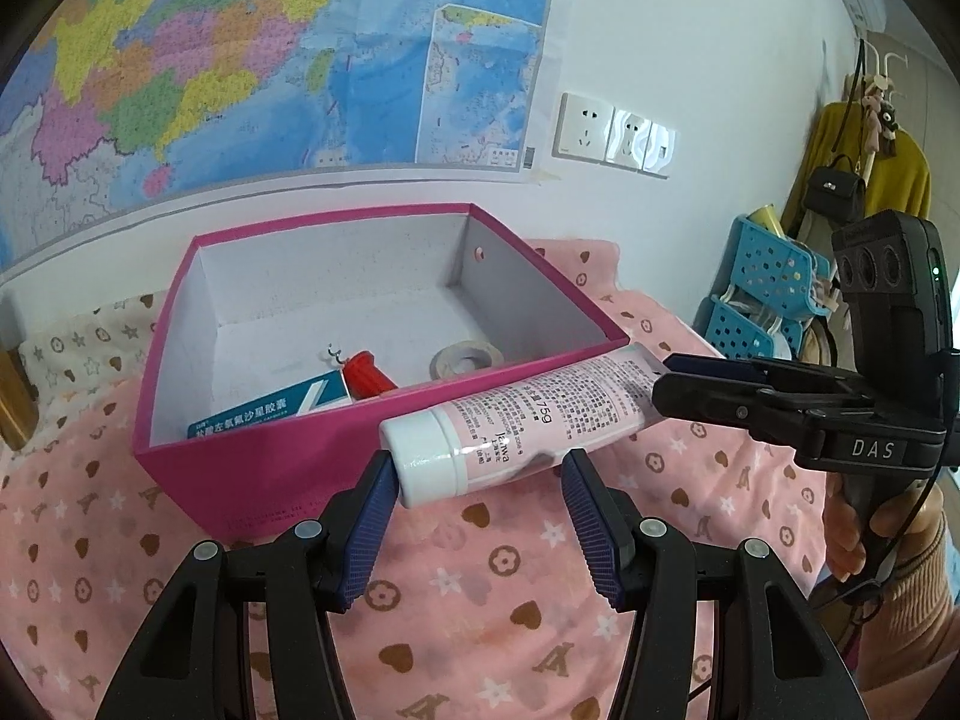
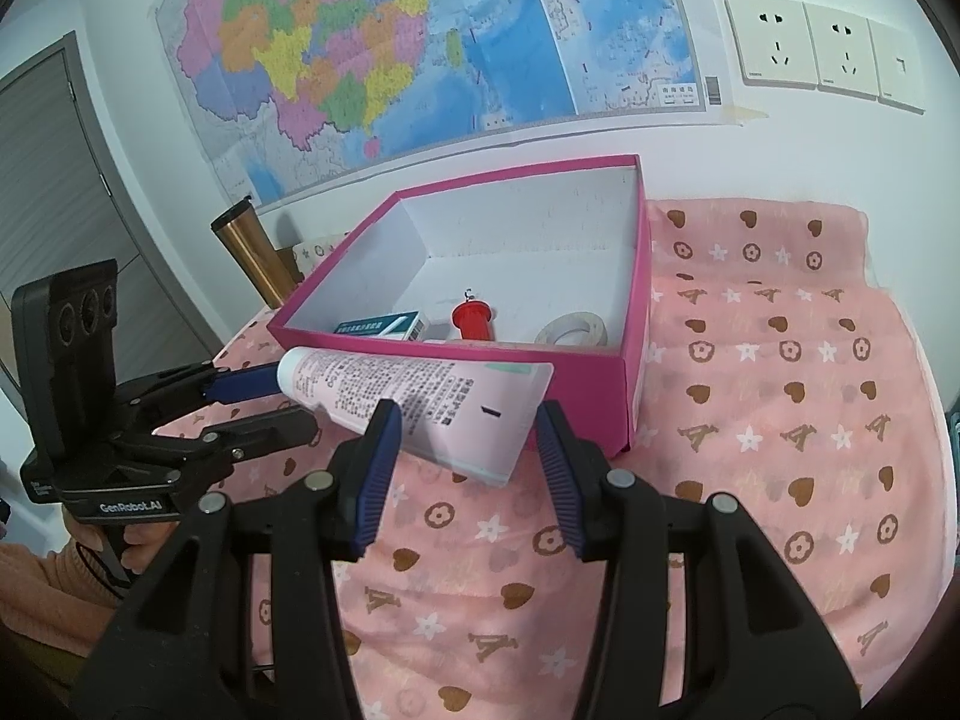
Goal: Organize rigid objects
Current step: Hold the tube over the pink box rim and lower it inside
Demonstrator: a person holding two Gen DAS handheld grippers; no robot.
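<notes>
A pink tube [image 1: 540, 420] with a white cap hangs just in front of the near wall of the magenta box [image 1: 270, 456]. My left gripper [image 1: 480, 480] is shut on its cap end: one pad against the cap, the other against the body. My right gripper [image 1: 672, 381] clamps the flat crimped end [image 2: 480, 414]. In the right wrist view the right gripper [image 2: 465, 438] straddles that end, and the left gripper [image 2: 282, 402] comes in from the left. Inside the box [image 2: 600, 396] lie a teal-and-white medicine carton [image 1: 264, 417], a red ribbed piece [image 1: 369, 375] and a tape roll [image 1: 465, 357].
A pink patterned cloth [image 2: 780, 420] covers the surface under the box. A copper tumbler [image 2: 252, 252] stands behind the box's left corner. Blue baskets [image 1: 768, 276] and hanging coats with a bag [image 1: 840, 192] are off to the right. A map and sockets [image 2: 828, 48] hang on the wall.
</notes>
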